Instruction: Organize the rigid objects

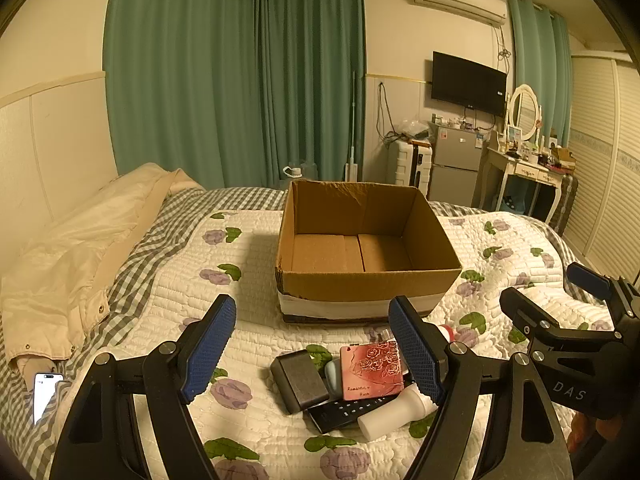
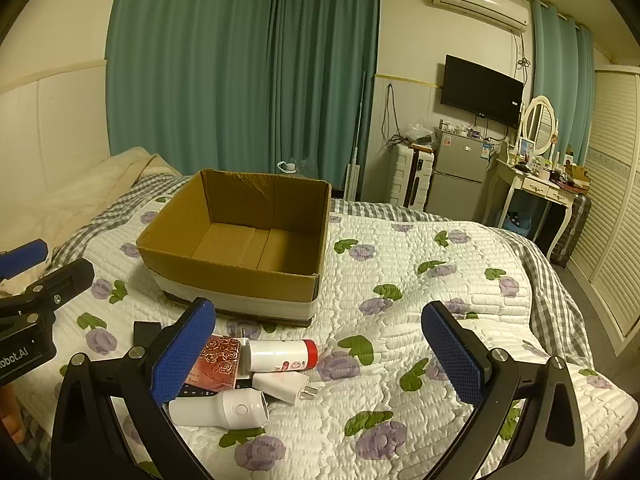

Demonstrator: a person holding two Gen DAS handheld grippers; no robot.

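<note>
An open, empty cardboard box stands on the quilted bed. In front of it lies a pile: a dark power bank, a red rose-patterned case, a black remote, a white cylindrical device, a white bottle with a red cap and a white plug. My left gripper is open above the pile, holding nothing. My right gripper is open, right of the pile, empty.
A cream jacket lies along the bed's left side, with a lit phone near it. A fridge, dressing table and wall TV stand beyond the bed. Green curtains hang behind.
</note>
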